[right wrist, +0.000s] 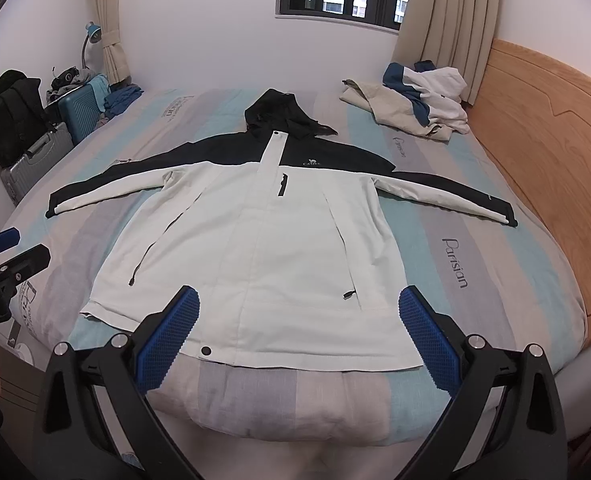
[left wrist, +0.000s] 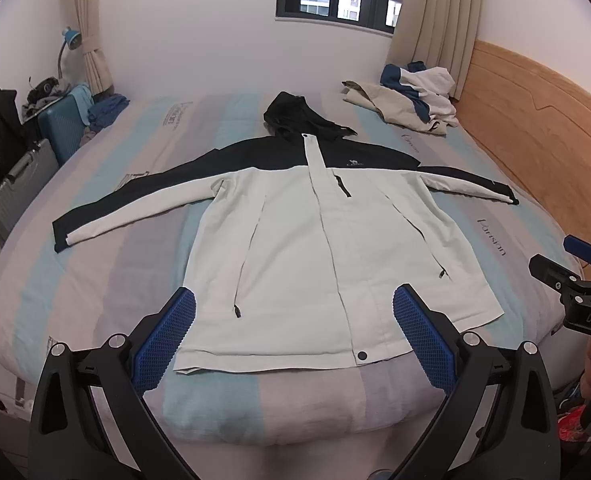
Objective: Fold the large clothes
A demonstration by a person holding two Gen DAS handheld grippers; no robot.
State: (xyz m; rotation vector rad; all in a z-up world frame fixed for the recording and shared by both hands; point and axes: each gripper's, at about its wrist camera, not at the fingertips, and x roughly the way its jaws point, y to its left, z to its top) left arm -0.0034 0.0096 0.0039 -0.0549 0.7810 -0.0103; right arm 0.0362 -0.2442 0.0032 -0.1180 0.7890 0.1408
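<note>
A large white and black hooded jacket (left wrist: 295, 248) lies flat, front up, on the striped bed, sleeves spread to both sides, hood at the far end; it also shows in the right wrist view (right wrist: 255, 240). My left gripper (left wrist: 293, 308) is open and empty, hovering above the jacket's hem. My right gripper (right wrist: 297, 308) is open and empty, also above the hem, a little to the right. The right gripper shows at the right edge of the left wrist view (left wrist: 563, 260), the left gripper at the left edge of the right wrist view (right wrist: 11, 252).
A pile of other clothes (left wrist: 411, 96) lies at the bed's far right corner by the wooden headboard (left wrist: 535, 128). Suitcases (left wrist: 19, 184) and a black bag stand left of the bed (left wrist: 143, 264). A window and curtains are on the far wall.
</note>
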